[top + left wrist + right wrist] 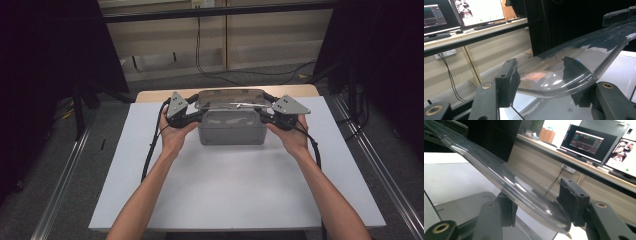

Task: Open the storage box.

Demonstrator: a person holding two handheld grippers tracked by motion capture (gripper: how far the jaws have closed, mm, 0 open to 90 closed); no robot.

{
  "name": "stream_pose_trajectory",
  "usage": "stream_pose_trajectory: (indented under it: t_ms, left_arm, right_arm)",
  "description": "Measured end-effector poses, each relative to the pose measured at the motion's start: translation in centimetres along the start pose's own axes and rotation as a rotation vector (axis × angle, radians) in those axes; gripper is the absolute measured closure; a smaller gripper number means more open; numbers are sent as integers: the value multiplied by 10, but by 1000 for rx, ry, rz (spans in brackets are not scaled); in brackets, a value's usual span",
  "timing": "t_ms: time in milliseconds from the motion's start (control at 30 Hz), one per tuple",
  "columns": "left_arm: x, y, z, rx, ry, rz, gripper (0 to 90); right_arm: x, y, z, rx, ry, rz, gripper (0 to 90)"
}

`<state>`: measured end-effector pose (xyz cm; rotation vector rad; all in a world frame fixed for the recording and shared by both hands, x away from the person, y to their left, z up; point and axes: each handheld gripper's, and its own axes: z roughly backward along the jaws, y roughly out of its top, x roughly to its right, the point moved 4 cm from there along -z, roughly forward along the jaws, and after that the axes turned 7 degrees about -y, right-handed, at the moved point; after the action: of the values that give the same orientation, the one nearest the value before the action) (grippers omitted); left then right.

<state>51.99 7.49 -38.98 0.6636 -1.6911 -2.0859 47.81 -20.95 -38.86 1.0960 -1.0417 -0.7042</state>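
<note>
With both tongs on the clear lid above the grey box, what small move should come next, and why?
Probably raise the clear lid evenly: the left tongs and right tongs clamp its opposite ends, and it sits just above the grey box.

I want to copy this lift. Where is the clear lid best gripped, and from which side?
Grip the clear lid at its two short ends, one hand-held gripper from each side: left gripper, right gripper. Its edge curves down into a thin lip that fits between the jaws, and it is wide, so end grips probably keep it level over the grey box.
</note>
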Motion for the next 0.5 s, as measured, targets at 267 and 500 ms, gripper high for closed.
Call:
stream_pose_trajectory:
  t_ms: [267, 500]
  left_arm:
    - [-3, 5, -2, 8, 5, 6, 480]
    - [-6, 8, -3, 8, 7, 14, 487]
  right_arm:
    - [2, 7, -5, 17, 5, -10, 502]
    - [7, 5, -6, 24, -1, -43, 510]
